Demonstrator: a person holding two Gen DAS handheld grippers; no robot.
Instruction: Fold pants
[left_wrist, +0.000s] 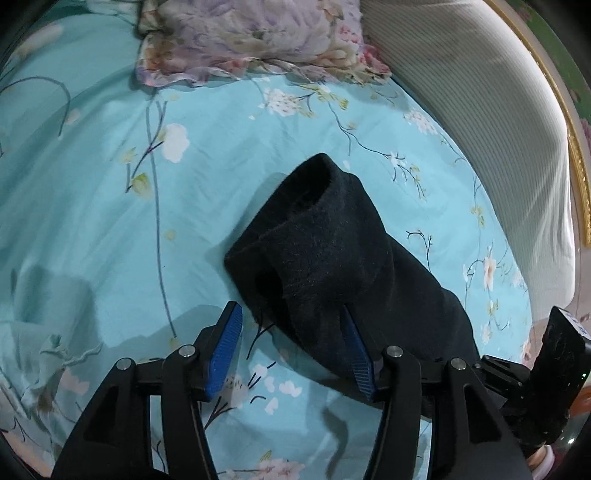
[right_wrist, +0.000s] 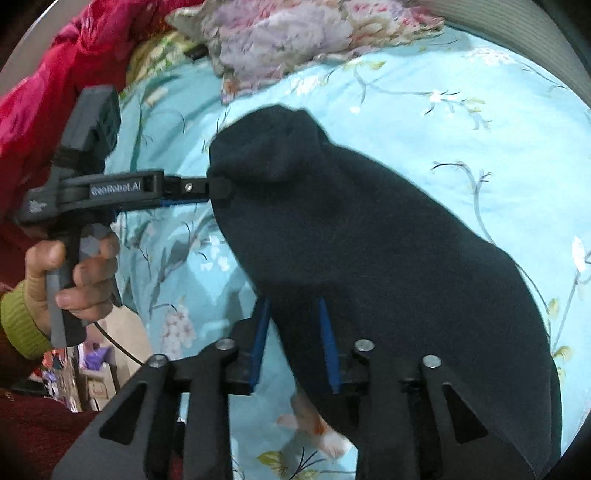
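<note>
A bed (left_wrist: 92, 192) covered in a turquoise floral sheet, with a floral pillow (left_wrist: 251, 33) at its far end. Dark folded pants (left_wrist: 332, 243) lie across the sheet, two leg openings facing away. The left gripper (left_wrist: 291, 321) has its jaws spread wide, one blue pad under the fabric edge. The right gripper (right_wrist: 293, 314) has jaws narrowly spread around a fold of the pants.

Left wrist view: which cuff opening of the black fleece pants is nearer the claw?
The lower cuff opening, ahead of the left claw; the round cuff opening gapes at the far end of the black fleece pants.
</note>
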